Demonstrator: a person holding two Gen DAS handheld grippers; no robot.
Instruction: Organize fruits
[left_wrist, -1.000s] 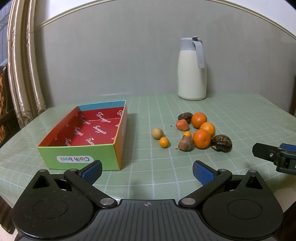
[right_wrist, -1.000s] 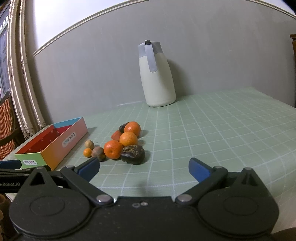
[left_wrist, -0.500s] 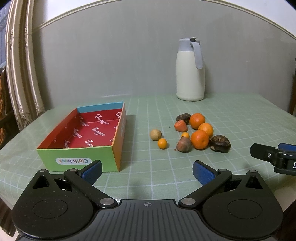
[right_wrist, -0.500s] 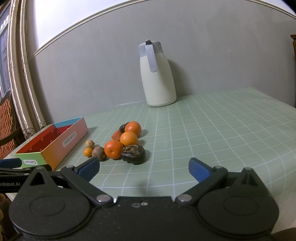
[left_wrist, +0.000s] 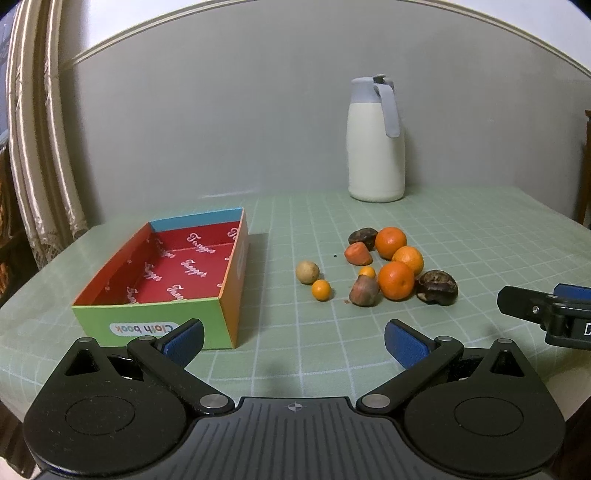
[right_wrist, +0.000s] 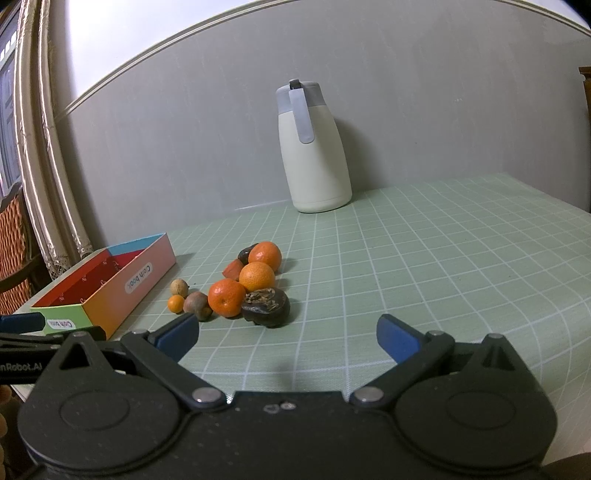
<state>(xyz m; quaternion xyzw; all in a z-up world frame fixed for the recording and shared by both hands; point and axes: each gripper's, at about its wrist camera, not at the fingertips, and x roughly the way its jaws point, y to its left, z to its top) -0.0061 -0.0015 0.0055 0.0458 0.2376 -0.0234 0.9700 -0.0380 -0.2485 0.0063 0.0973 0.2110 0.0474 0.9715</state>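
Note:
A cluster of fruits lies on the green checked tablecloth: three oranges, a dark wrinkled fruit, a brown fruit, a tan round fruit, small kumquats and a reddish piece. An open colourful box with a red lining stands empty to their left. My left gripper is open, held low near the table's front, short of the fruits. My right gripper is open too, just short of the dark fruit.
A cream jug with a grey lid and handle stands at the back by the grey wall. Curtains hang at the left, with a wooden chair beside them. The table's right half is bare cloth.
The left gripper has drawn back and lifted slightly, so the box and fruits sit a little farther off. The right gripper has hardly moved. Both stay open.

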